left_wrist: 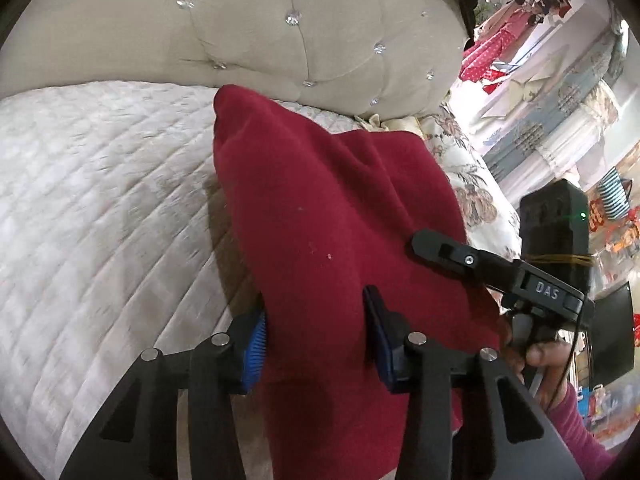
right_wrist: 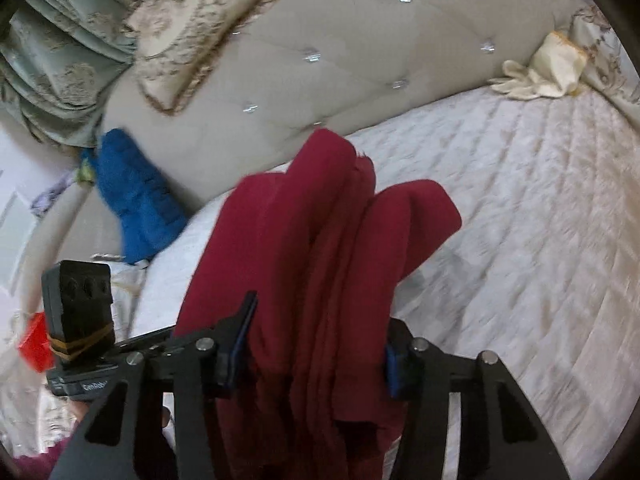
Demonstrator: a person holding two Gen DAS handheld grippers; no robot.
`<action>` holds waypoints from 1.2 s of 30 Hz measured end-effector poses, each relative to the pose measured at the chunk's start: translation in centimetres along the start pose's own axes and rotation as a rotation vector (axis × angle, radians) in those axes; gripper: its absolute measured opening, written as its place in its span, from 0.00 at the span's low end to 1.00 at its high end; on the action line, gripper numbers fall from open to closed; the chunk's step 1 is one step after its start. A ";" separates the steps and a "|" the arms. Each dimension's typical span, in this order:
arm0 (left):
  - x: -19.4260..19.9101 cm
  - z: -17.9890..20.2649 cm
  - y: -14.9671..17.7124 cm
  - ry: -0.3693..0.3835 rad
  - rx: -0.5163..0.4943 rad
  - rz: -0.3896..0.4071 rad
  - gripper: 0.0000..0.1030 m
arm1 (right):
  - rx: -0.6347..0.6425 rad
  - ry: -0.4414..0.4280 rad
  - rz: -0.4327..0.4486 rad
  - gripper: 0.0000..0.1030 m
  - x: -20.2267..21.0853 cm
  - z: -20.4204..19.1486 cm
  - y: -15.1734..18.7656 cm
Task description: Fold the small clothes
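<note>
1. Jaws first: the left gripper (left_wrist: 316,346) has its blue pads pinched on the red cloth (left_wrist: 340,216).
2. Over to the right gripper (right_wrist: 316,350), and its jaws clamp a thick bunch of the same cloth's folds.
3. Cloth hangs between both grippers, lifted above the bed (right_wrist: 520,208), near the headboard (left_wrist: 280,32).
4. Progress looks early: cloth bunched, no neat fold laid down yet.
5. Left to do, I'd say: spread it flat, fold, set down.

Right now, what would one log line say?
left gripper: shut on red garment | right gripper: shut on red garment | garment lifted over quilted bed
</note>
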State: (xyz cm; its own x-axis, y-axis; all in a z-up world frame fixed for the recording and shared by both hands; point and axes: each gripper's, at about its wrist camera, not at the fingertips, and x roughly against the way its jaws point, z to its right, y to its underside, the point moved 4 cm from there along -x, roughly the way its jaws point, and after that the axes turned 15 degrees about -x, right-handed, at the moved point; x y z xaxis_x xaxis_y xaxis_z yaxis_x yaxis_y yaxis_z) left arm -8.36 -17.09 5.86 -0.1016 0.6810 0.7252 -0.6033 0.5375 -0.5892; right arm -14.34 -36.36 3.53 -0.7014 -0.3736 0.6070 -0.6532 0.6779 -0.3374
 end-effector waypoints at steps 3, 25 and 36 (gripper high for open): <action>3.0 -0.2 2.1 -0.047 0.005 -0.013 0.21 | 0.005 -0.031 -0.041 0.52 -0.3 -1.6 2.7; 6.8 0.1 8.8 -0.422 -0.036 0.055 0.34 | 0.466 0.210 -0.045 0.30 1.0 -8.6 16.6; 9.6 2.5 9.4 -0.524 -0.082 0.145 0.34 | 0.379 0.315 0.000 0.21 0.5 -5.3 17.8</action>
State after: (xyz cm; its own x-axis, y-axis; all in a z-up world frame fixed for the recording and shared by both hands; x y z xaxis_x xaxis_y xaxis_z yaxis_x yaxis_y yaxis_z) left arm -17.00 -6.79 8.23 -0.5718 0.4237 0.7026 -0.4927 0.5074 -0.7070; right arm -24.79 -21.10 1.59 -0.6191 -0.1241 0.7754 -0.7520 0.3779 -0.5400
